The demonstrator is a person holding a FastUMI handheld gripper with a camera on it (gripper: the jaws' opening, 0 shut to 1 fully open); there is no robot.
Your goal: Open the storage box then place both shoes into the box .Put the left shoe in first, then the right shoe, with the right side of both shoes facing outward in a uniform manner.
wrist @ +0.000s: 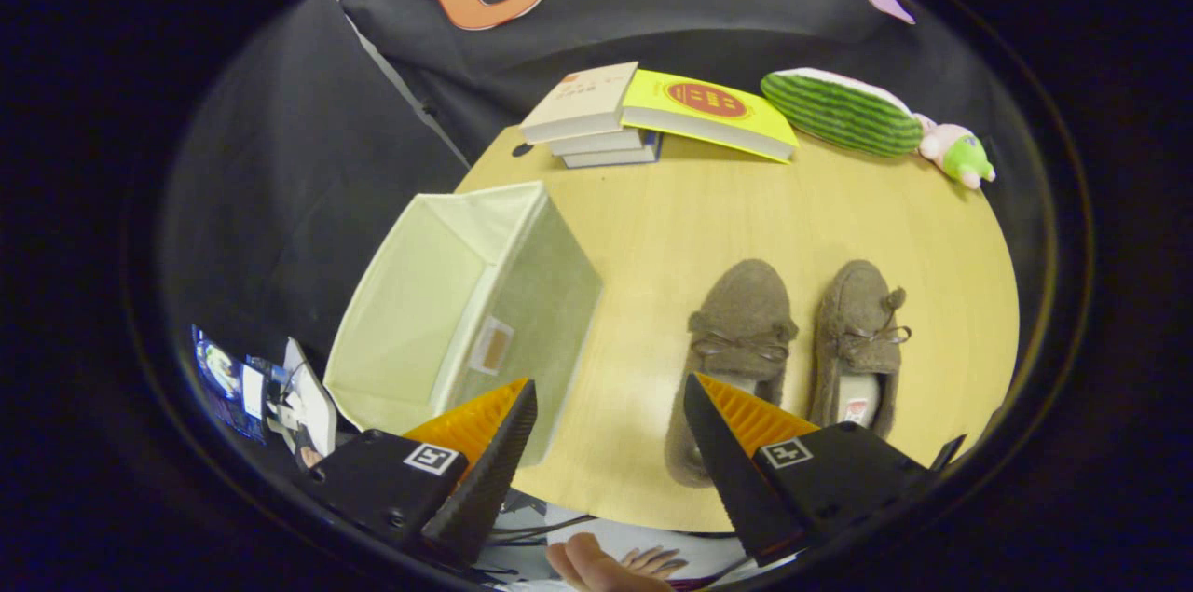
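A pale fabric storage box (466, 303) stands on the wooden table (671, 228), ahead of my left finger, its lid closed and a small label tag on its near side. Two brown fuzzy shoes with bows lie side by side, toes pointing away: the left shoe (741, 322) just ahead of my right finger, whose tip covers its heel, and the right shoe (857, 331) beside it further right. My gripper (610, 396) hovers above the table's near edge, open, with bare tabletop between the fingers.
A stack of books (592, 112) and a yellow book (708, 112) lie at the table's far edge. A watermelon-patterned plush (839, 112) and a small pink and green toy (960, 154) lie far right. A person's hand (606, 564) shows below the fingers.
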